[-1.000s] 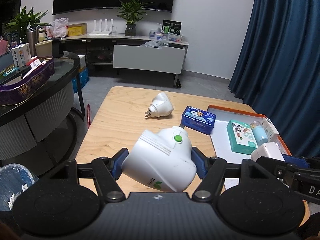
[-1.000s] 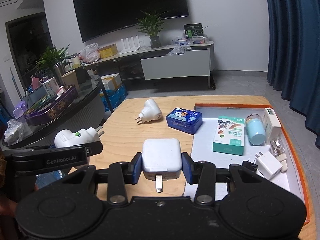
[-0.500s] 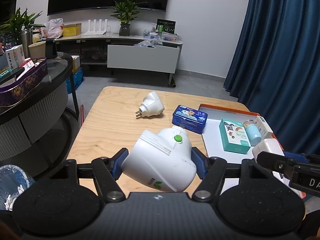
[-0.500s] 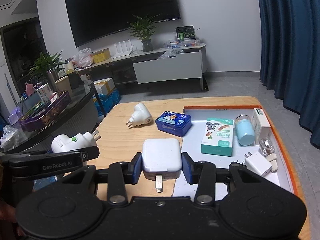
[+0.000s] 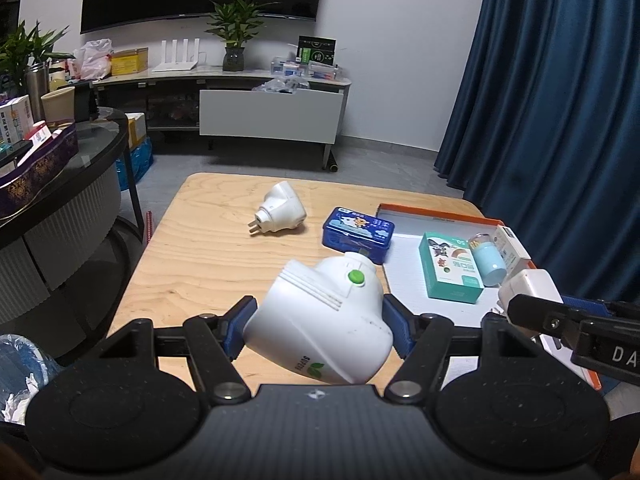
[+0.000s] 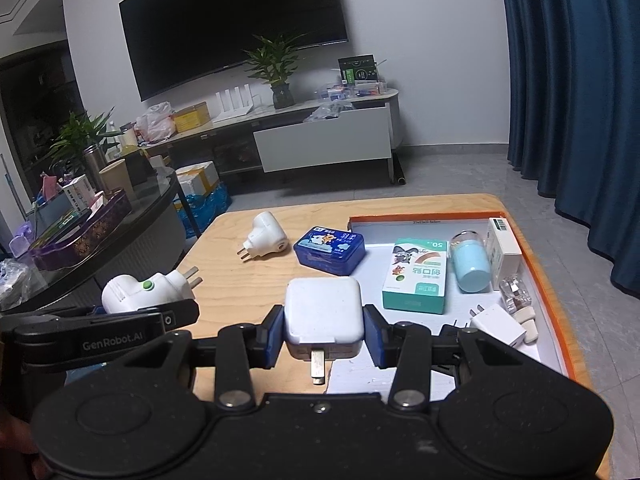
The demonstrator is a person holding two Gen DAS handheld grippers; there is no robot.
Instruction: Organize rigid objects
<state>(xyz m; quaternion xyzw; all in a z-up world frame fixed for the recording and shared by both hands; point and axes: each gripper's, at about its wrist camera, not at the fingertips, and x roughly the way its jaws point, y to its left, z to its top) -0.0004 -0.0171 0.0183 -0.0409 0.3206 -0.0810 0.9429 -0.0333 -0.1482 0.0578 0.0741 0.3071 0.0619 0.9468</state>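
Both grippers are drawing back from the worktop [image 5: 208, 264], left gripper [image 5: 318, 322] clamping the green-buttoned plug-in unit [image 5: 320, 320], right gripper [image 6: 324, 330] clutching the square charger [image 6: 323, 308], ideally lowered level onto bare tray [image 6: 538, 268] floor ahead of its jaws.

Dark TV [image 6: 236, 28] on white wall, potted plant [image 6: 278, 68] and white router [image 5: 178, 56] on low cabinet [image 5: 272, 114], blue curtain [image 5: 560, 100] right, round glass side table [image 6: 132, 216] left, grey tiled floor.
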